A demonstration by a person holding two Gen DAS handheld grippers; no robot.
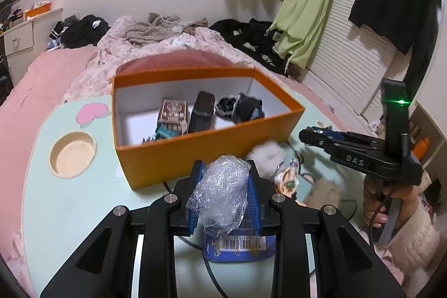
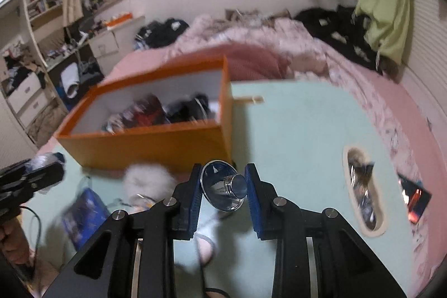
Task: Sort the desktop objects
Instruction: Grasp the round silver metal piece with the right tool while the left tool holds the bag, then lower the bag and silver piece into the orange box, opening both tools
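The orange box [image 1: 201, 113] sits near the far edge of the pale green tabletop [image 1: 72, 203], with its top open. Inside it lie a brown patterned pack [image 1: 172, 113], a dark case [image 1: 201, 115] and some dark cloth [image 1: 240, 108], all toward the far wall. The near left part of the box floor is bare and white.

The left gripper [image 1: 223, 192] holds a crinkly clear plastic bundle [image 1: 223, 189] tight between its blue pads [image 1: 195, 203], in front of the near wall of the box. Under it lies a blue packet [image 1: 240, 245] with a barcode. A round hole [image 1: 73, 153] is cut in the tabletop near the left edge, and bare green top lies around it.

The right gripper [image 2: 223, 186] squeezes a shiny silver knob [image 2: 225, 187] with a wide round base. It sits by the near right corner of the box. To its right the tabletop is bare up to a long slot [image 2: 363, 193] near the right edge. A white fluffy ball [image 2: 149, 180] lies just beside the near wall of the box.
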